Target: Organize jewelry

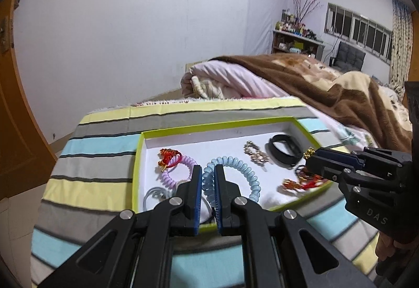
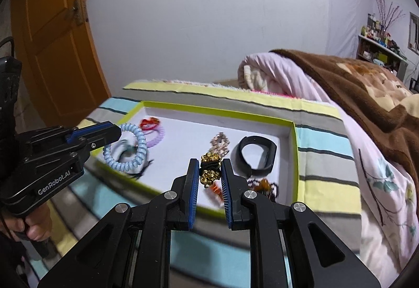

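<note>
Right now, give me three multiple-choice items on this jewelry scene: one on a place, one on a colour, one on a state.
1. Where does the black band lie?
A. in the tray's right part
B. on the brown blanket
C. on the floor

2. What colour is the coil hair tie in the left gripper?
A. red
B. light blue
C. green

3. How does the right gripper stand?
A. wide open, empty
B. out of view
C. closed on a gold-beaded black tie

Answers: 1 A, it lies near the tray's right wall. 2 B, the pale blue coil sits between the pads. 3 C, the gold beads show between the fingers.
</note>
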The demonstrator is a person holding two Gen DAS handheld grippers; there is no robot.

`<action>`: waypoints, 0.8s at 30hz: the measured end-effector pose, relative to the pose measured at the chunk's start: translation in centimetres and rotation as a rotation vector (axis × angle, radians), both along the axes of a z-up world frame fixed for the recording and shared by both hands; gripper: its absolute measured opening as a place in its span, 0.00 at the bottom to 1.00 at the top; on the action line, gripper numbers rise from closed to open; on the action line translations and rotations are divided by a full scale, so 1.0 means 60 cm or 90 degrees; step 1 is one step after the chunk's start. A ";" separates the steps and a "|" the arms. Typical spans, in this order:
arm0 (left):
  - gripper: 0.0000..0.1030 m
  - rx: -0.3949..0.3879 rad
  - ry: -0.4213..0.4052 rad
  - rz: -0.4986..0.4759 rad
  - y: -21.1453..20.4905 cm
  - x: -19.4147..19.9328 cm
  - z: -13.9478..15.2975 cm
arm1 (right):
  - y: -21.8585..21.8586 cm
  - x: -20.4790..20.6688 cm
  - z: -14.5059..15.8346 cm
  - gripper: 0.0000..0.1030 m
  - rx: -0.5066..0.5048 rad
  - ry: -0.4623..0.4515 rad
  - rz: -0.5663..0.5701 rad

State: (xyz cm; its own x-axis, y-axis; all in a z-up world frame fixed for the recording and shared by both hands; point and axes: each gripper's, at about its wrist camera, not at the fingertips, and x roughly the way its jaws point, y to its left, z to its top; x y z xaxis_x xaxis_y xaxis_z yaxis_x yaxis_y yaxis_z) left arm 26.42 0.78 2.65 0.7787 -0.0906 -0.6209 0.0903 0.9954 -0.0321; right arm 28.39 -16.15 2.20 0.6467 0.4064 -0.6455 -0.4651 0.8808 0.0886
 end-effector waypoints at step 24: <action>0.10 -0.029 0.062 0.000 0.006 0.038 -0.041 | 0.000 0.044 -0.042 0.25 -0.018 0.046 -0.014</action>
State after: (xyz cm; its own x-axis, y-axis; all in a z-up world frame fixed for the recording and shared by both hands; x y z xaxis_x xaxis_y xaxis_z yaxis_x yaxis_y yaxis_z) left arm 28.71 1.17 0.18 0.7146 -0.1209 -0.6890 0.0853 0.9927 -0.0857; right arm 31.05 -16.12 -0.34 0.6064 0.3744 -0.7015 -0.4395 0.8930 0.0967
